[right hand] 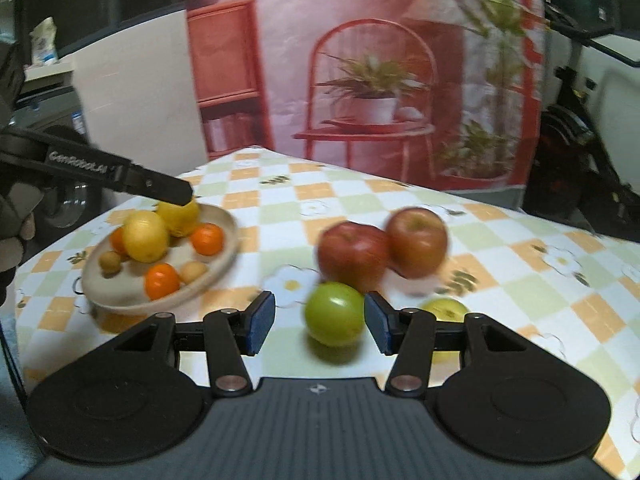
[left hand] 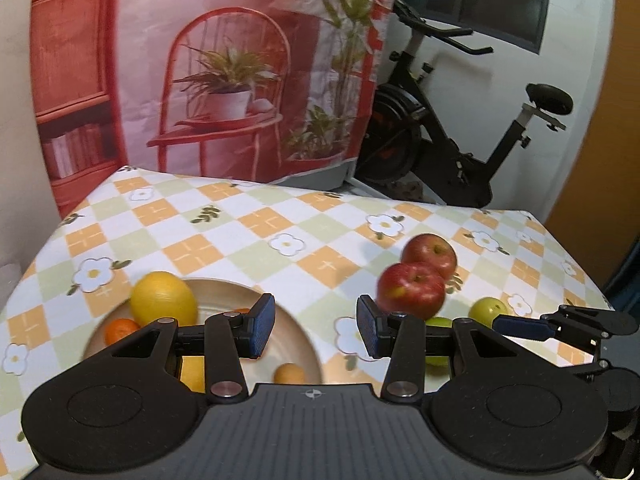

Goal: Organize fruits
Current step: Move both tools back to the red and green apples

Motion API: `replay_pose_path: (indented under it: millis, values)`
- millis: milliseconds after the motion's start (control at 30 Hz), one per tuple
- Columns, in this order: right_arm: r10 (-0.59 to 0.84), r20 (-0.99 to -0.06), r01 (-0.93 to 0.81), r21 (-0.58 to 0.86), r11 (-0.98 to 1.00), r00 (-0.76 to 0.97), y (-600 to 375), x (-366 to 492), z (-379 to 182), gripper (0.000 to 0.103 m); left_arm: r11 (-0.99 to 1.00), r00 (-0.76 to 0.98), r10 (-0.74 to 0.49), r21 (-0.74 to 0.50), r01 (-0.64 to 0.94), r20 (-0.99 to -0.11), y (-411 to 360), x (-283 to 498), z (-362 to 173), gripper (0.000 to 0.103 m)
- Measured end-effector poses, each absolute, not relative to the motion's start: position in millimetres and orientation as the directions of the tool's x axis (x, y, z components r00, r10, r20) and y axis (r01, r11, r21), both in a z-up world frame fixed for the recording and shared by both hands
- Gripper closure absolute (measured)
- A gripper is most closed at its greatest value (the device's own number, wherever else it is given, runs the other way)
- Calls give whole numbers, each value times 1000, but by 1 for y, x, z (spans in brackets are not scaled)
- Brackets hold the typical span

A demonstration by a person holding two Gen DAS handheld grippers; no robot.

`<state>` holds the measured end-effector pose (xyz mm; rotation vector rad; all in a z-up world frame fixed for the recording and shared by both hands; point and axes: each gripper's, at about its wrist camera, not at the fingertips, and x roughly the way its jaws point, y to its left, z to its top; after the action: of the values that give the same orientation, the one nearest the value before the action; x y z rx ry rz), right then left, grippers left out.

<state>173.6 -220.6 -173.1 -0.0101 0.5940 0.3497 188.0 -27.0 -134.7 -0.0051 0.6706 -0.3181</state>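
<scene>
A beige plate [right hand: 120,304] holds two lemons [right hand: 145,236], several oranges [right hand: 207,239] and small tan fruits [right hand: 193,272]. Two red apples [right hand: 354,254] sit side by side on the checked tablecloth. In front of them a green apple [right hand: 334,314] lies between the fingers of my right gripper [right hand: 319,328]. It is close to the right pad, with a clear gap to the left pad, so this gripper is open. A yellow-green apple [right hand: 446,308] lies behind the right finger. My left gripper [left hand: 316,330] hangs open and empty over the plate's [left hand: 304,344] right rim, beside a lemon [left hand: 164,298]. The red apples [left hand: 412,290] are to its right.
The right gripper [left hand: 520,328] shows at the right of the left wrist view, by a green apple [left hand: 488,312]. A printed cloth backdrop [left hand: 224,80] hangs behind the table. An exercise bike [left hand: 440,128] stands past the table's far right corner. A gloved hand [right hand: 16,208] holds the left gripper.
</scene>
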Motion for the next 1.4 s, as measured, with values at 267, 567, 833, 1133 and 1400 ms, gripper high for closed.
replay_pose_path:
  millis: [267,567,833,1133,1400]
  values:
    - [313,-554,-300,118,947,771,-231,173,-183,51,946,724,-296,-87,313,-623,-43,189,-143,55]
    - [324,-567,-300,138,944,757,-229,187,-194,50,942,711,-307,-98,320,-632,-47,197,-147,55]
    - [336,-561,-278,190,942,757,-237,190,-201,50,942,721,-304,-84,325,-623,-51,198,-150,55]
    - [314,-524,-241,205,949,792,-244,181,-192,50,942,729,-305,-82,326,-613,-53,201,-146,56]
    - [273,-500,-210,179,961,822,-258,188,-173,50,945,765,-306,-85,315,-566,-52,203,-125,56]
